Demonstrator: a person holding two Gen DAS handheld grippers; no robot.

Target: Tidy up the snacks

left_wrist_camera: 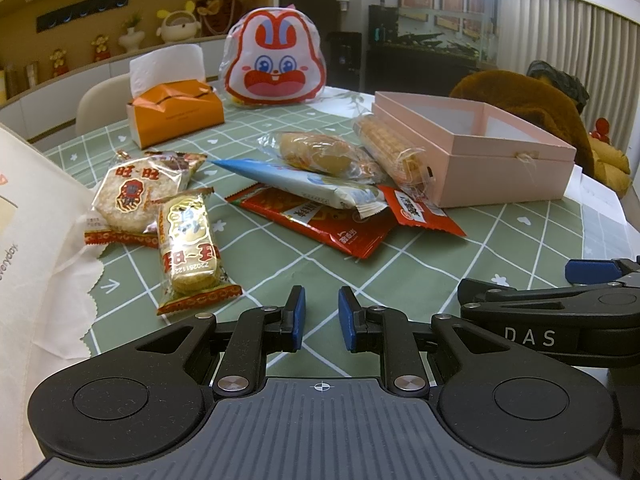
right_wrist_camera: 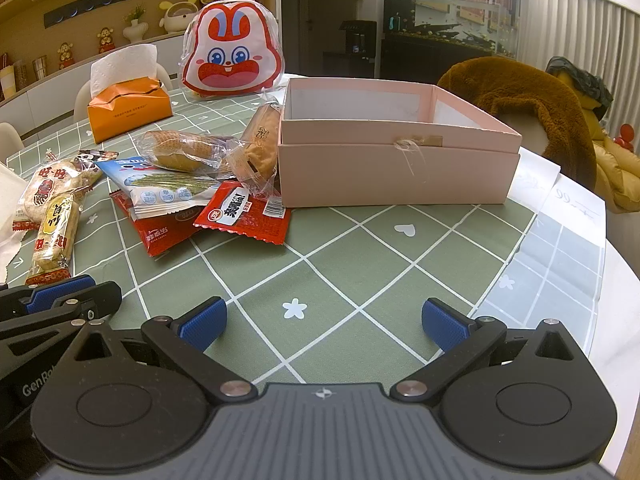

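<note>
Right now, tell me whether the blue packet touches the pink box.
Apart. The right wrist view shows the blue packet ending short of the pink box, with a clear-wrapped bread roll and a red packet lying between them.

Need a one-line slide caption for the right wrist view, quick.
Open right gripper hovers over the green checked tablecloth, facing an empty pink box with a pile of wrapped snacks to its left.

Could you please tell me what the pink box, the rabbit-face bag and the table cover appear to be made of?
Pink box: probably matte cardboard, with flat stiff walls, crisp folded edges and no shine.
Rabbit-face bag: seemingly clear glossy plastic film over a printed face; its edges glint and crinkle.
Table cover: a smooth printed sheet, maybe vinyl or fabric; the pictures leave that open.
</note>
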